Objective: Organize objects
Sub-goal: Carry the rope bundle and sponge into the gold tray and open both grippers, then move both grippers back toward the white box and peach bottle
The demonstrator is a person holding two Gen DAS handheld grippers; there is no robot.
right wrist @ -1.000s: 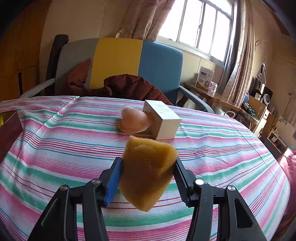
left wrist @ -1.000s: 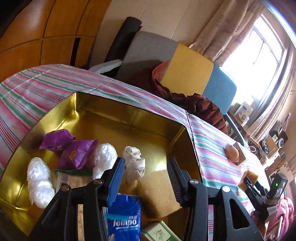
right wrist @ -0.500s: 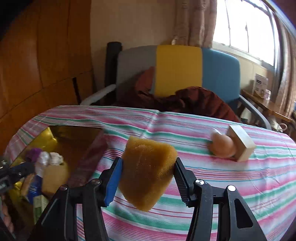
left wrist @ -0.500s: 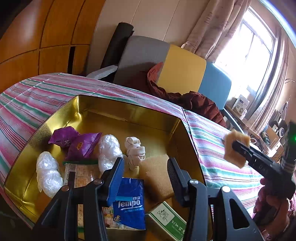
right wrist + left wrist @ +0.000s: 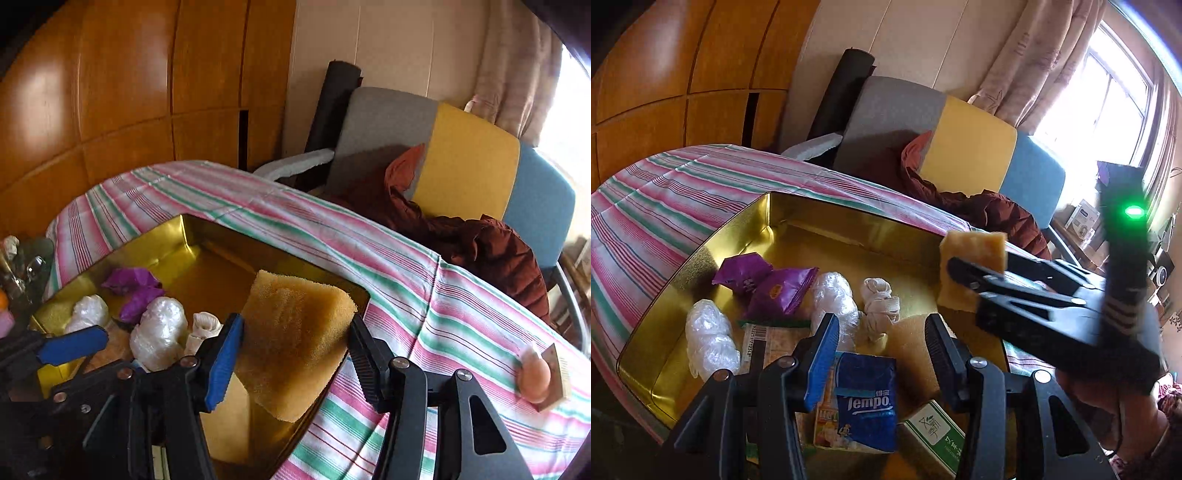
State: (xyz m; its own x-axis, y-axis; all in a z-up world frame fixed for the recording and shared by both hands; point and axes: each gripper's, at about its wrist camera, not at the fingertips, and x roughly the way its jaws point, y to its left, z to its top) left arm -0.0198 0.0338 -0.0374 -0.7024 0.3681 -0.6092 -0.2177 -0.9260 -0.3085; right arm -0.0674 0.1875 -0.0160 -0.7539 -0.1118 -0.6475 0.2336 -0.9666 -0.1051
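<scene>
A gold tin sits on the striped cloth and holds purple packets, white plastic bundles, a white rolled cloth, a blue Tempo tissue pack, a green-and-white box and a flat sponge. My right gripper is shut on a yellow sponge and holds it above the tin's right rim; that sponge also shows in the left wrist view. My left gripper is open and empty over the tin's near part.
A pink egg-shaped object leans on a small wooden box on the cloth at the right. A grey, yellow and blue chair with a dark red jacket stands behind the table. Wooden cabinets fill the left.
My right gripper has carried the yellow sponge leftward from the open cloth to above the tin's right rim. My left gripper has drawn back a little and stays open.
</scene>
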